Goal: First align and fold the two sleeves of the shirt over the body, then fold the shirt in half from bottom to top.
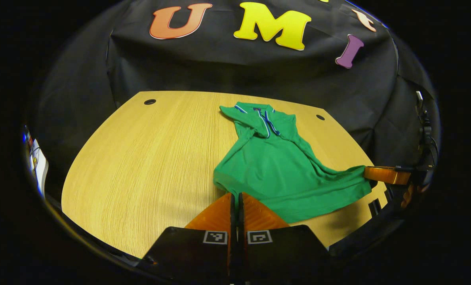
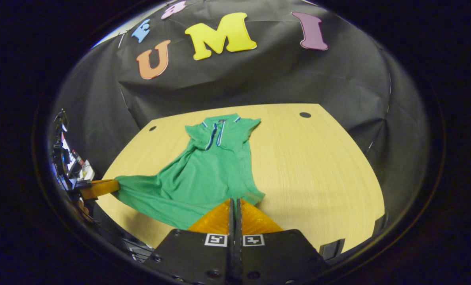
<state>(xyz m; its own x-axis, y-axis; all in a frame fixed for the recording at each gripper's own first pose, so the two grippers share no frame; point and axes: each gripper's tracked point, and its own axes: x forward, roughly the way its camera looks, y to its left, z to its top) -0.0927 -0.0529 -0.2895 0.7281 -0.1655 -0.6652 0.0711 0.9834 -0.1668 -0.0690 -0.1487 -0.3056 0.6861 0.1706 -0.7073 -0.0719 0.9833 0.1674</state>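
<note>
Wooden table (image 1: 148,158) bears green shirt (image 1: 275,166); both grippers (image 1: 237,194) (image 2: 235,200) pinch its hem

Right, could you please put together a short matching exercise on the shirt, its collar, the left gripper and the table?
Things:
1. shirt
2. collar
3. left gripper
4. table

Descriptions:
A. light wood
B. shut on a hem corner
C. green, spread across the table
D. at the garment's far end, toward the wall

Pairs: 1-C, 2-D, 3-B, 4-A
</note>
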